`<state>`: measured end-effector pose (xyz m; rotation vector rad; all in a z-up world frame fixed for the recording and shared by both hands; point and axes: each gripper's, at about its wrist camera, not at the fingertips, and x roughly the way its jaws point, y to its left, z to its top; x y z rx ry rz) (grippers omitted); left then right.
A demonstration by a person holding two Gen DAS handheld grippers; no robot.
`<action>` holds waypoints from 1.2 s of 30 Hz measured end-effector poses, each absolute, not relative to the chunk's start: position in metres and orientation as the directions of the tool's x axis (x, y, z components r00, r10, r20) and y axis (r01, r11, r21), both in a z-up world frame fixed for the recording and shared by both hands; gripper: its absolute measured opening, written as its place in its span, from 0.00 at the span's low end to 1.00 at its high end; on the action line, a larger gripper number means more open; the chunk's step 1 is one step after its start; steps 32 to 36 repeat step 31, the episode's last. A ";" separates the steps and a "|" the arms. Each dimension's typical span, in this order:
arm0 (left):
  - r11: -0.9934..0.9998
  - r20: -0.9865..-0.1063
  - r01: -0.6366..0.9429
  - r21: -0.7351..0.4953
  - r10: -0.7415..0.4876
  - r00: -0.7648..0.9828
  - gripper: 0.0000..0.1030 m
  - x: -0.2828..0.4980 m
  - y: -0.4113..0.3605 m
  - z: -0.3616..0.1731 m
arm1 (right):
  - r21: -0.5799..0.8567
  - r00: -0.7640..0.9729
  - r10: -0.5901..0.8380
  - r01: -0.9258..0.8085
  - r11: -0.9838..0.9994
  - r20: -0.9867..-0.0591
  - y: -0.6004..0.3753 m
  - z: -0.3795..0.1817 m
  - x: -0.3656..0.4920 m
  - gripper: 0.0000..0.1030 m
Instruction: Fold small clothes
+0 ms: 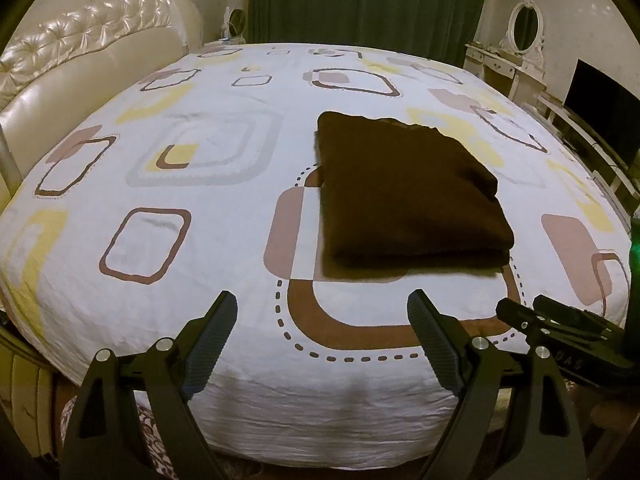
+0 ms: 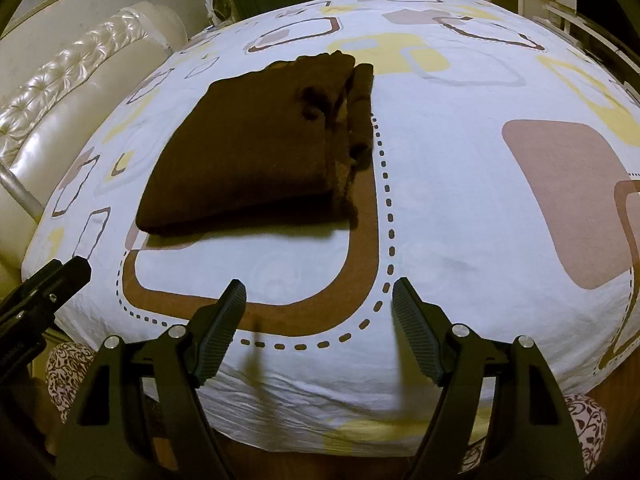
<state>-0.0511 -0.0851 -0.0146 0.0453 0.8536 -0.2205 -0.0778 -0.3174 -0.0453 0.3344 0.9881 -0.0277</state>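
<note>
A: Item one?
B: Brown garment point(image 1: 408, 192) — folded into a thick rectangle, lying on the patterned bedsheet point(image 1: 208, 240), toward its near edge.
A: Grippers?
B: Left gripper point(image 1: 322, 344) — jaws wide apart, nothing between them. Right gripper point(image 2: 318, 330) likewise spread and empty; both hover short of the garment.

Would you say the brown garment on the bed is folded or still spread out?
Folded: the brown garment lies as a compact rectangle with stacked layers showing at its right edge, on the bed sheet.
</note>
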 end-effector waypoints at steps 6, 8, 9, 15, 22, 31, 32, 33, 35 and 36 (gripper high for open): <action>0.975 -0.759 0.211 -0.066 -0.187 0.624 0.84 -0.050 -0.084 -0.015 | 0.263 0.553 0.128 0.173 0.949 -0.823 -0.316 -0.046 -0.078 0.73; 0.975 -0.762 0.209 -0.070 -0.188 0.620 0.84 -0.049 -0.084 -0.016 | 0.264 0.553 0.128 0.173 0.949 -0.823 -0.315 -0.046 -0.079 0.73; 0.976 -0.762 0.207 -0.072 -0.188 0.620 0.84 -0.049 -0.084 -0.016 | 0.263 0.552 0.128 0.172 0.949 -0.824 -0.315 -0.047 -0.079 0.73; 0.977 -0.746 0.207 -0.043 -0.169 0.645 0.84 -0.054 -0.086 -0.013 | 0.264 0.546 0.133 0.168 0.950 -0.827 -0.314 -0.050 -0.078 0.73; 0.952 -0.693 0.292 -0.091 -0.271 0.668 0.85 -0.062 -0.091 0.005 | 0.266 0.543 0.136 0.168 0.949 -0.828 -0.315 -0.052 -0.078 0.73; 0.985 -0.698 0.142 -0.101 -0.172 0.695 0.85 0.016 -0.039 0.006 | 0.329 0.595 0.157 0.192 0.925 -0.788 -0.354 -0.029 -0.059 0.78; 0.985 -0.698 0.142 -0.101 -0.172 0.695 0.85 0.016 -0.039 0.006 | 0.329 0.595 0.157 0.192 0.925 -0.788 -0.354 -0.029 -0.059 0.78; 0.985 -0.698 0.142 -0.101 -0.172 0.695 0.85 0.016 -0.039 0.006 | 0.329 0.595 0.157 0.192 0.925 -0.788 -0.354 -0.029 -0.059 0.78; 0.985 -0.698 0.142 -0.101 -0.172 0.695 0.85 0.016 -0.039 0.006 | 0.329 0.595 0.157 0.192 0.925 -0.788 -0.354 -0.029 -0.059 0.78; 0.985 -0.698 0.142 -0.101 -0.172 0.695 0.85 0.016 -0.039 0.006 | 0.329 0.595 0.157 0.192 0.925 -0.788 -0.354 -0.029 -0.059 0.78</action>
